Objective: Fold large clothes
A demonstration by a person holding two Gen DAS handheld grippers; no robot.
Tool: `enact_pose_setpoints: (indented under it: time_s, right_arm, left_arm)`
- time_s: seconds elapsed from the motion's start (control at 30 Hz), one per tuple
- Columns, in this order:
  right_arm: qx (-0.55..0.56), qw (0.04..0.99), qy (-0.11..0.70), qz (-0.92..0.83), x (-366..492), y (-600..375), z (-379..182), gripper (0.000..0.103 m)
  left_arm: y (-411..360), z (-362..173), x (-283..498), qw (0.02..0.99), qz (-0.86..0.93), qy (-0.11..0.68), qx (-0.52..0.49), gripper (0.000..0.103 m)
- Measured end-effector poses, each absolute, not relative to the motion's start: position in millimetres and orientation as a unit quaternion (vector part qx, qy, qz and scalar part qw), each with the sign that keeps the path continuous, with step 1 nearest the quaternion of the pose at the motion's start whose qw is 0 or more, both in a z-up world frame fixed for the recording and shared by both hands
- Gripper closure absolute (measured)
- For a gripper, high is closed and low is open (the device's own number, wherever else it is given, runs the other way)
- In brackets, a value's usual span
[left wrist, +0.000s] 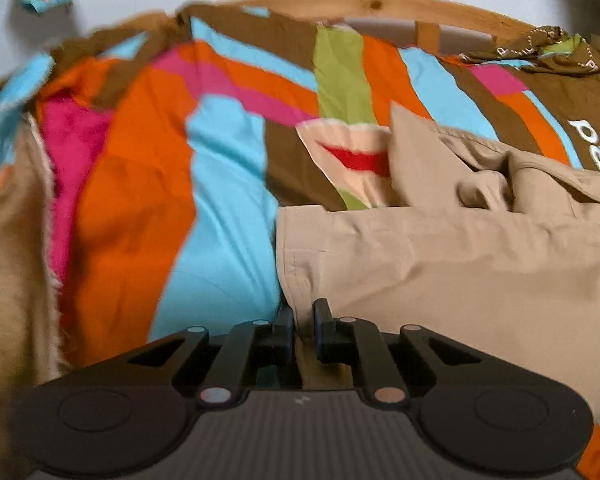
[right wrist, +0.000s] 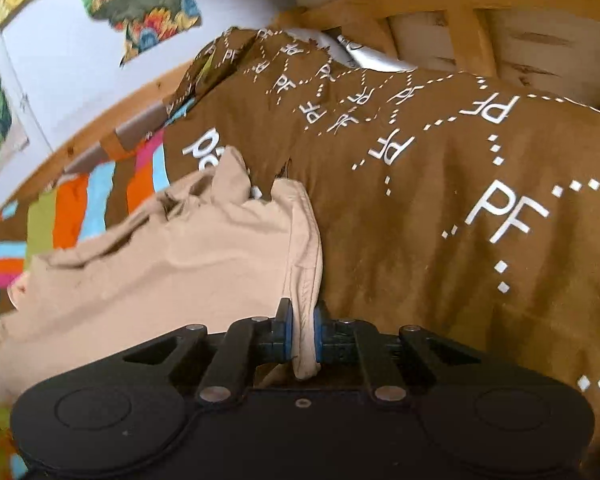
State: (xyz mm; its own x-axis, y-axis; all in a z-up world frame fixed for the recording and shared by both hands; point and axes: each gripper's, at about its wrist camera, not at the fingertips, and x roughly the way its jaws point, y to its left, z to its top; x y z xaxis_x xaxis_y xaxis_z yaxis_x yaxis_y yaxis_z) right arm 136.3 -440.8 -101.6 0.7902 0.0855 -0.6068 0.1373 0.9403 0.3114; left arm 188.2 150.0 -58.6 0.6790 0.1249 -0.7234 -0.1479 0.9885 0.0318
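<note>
Gripping both edges of the beige garment [left wrist: 440, 272], which lies spread on a bed over a striped bedcover [left wrist: 148, 184] in orange, blue, pink, green and brown. Left gripper [left wrist: 303, 322] has its fingers drawn nearly together on the garment's near left corner, a thin fold of beige cloth pinched between the blue-edged pads; left wrist view is slightly blurred. Right gripper [right wrist: 303, 326] is clamped on the garment [right wrist: 152, 276] at its right edge, a thick bunched roll of fabric squeezed between the pads and hanging out below them. Garment runs from the right gripper leftward across the bed, wrinkled, with a collar or folded flap area bunched at the far side. Just beside it on the right sits a brown cover [right wrist: 440, 208] printed with white PF letters and dotted lines, touching the garment's edge. Small pale cloth with a red stripe [left wrist: 352, 160] lies on the bedcover just beyond the garment in the left view. Wooden bed frame [left wrist: 380, 4] curves along the far side, white wall behind it with colourful patterned pieces [right wrist: 140, 4] stuck on
</note>
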Motion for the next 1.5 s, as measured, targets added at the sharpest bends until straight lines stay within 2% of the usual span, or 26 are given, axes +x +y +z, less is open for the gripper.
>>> enact_pose_setpoints:
  time_s: [0.1,0.13,0.17,0.23,0.33,0.4,0.43,0.5,0.53,0.57,0.7,0.77,0.9,1.03,1.17,1.3,1.37,1.43,1.5]
  right_arm:
    - [0.175,0.926,0.334,-0.013,140.1,-441.7,-110.4,0.093]
    - [0.174,0.928,0.33,-0.014,138.4,-440.7,-108.1,0.091]
    - [0.17,0.93,0.325,-0.015,135.4,-440.5,-104.4,0.085]
    - [0.159,0.935,0.316,-0.017,128.4,-439.7,-93.9,0.076]
    - [0.182,0.936,0.302,-0.004,117.9,-442.9,-80.1,0.045]
    - [0.202,0.932,0.301,-0.005,109.8,-444.5,-75.8,0.041]
    - [0.213,0.928,0.305,-0.005,106.8,-444.6,-76.3,0.041]
    - [0.241,0.916,0.322,-0.008,104.6,-446.9,-82.1,0.043]
    - [0.261,0.906,0.333,-0.008,105.0,-449.5,-88.0,0.048]
    - [0.276,0.899,0.34,-0.008,106.2,-452.1,-93.5,0.058]
    - [0.326,0.889,0.322,-0.014,110.0,-465.8,-105.7,0.076]
    - [0.348,0.884,0.311,-0.017,110.0,-471.3,-107.9,0.092]
    - [0.332,0.908,0.255,0.001,97.9,-473.2,-83.1,0.098]
    - [0.282,0.936,0.21,0.002,92.3,-467.6,-59.9,0.102]
    - [0.252,0.932,0.259,-0.019,103.6,-469.5,-74.9,0.102]
    - [0.244,0.924,0.292,-0.036,106.1,-469.4,-82.6,0.103]
    - [0.221,0.925,0.301,-0.073,107.1,-468.5,-84.4,0.103]
    - [0.231,0.921,0.301,-0.088,103.7,-477.9,-88.6,0.103]
    - [0.239,0.922,0.294,-0.08,101.1,-479.6,-87.5,0.103]
  left_arm:
    - [168.3,-46.3,172.1,0.918,0.053,0.384,-0.079,0.087]
    - [173.4,-41.2,163.8,0.921,0.043,0.376,-0.095,0.077]
    - [177.5,-35.8,153.3,0.925,0.031,0.365,-0.105,0.061]
    - [181.2,-29.1,133.1,0.93,0.013,0.352,-0.107,0.047]
    - [178.9,-30.1,112.6,0.93,-0.016,0.356,-0.092,0.05]
    - [172.6,-39.6,109.4,0.923,-0.03,0.378,-0.07,0.067]
    - [168.4,-44.4,110.1,0.92,-0.032,0.386,-0.055,0.08]
    - [157.8,-51.2,115.9,0.918,-0.019,0.394,-0.026,0.084]
    - [155.6,-51.5,117.2,0.919,-0.017,0.392,-0.023,0.09]
    - [154.2,-51.0,119.1,0.921,-0.013,0.39,-0.023,0.093]
    - [148.0,-36.5,113.0,0.939,0.003,0.343,-0.019,0.095]
    - [145.4,-17.9,101.1,0.952,-0.007,0.307,-0.007,0.096]
    - [143.4,11.8,83.8,0.958,-0.047,0.281,0.044,0.096]
    - [141.2,-11.8,85.5,0.934,-0.078,0.34,0.08,0.096]
    - [151.1,-42.0,87.0,0.921,-0.08,0.38,0.038,0.096]
    - [173.8,-38.8,90.2,0.917,-0.084,0.389,-0.036,0.093]
    - [177.0,-36.8,91.5,0.915,-0.08,0.394,-0.04,0.092]
    - [175.4,-32.8,86.3,0.915,-0.071,0.395,-0.03,0.089]
    - [169.8,-26.1,77.3,0.918,-0.057,0.393,-0.024,0.08]
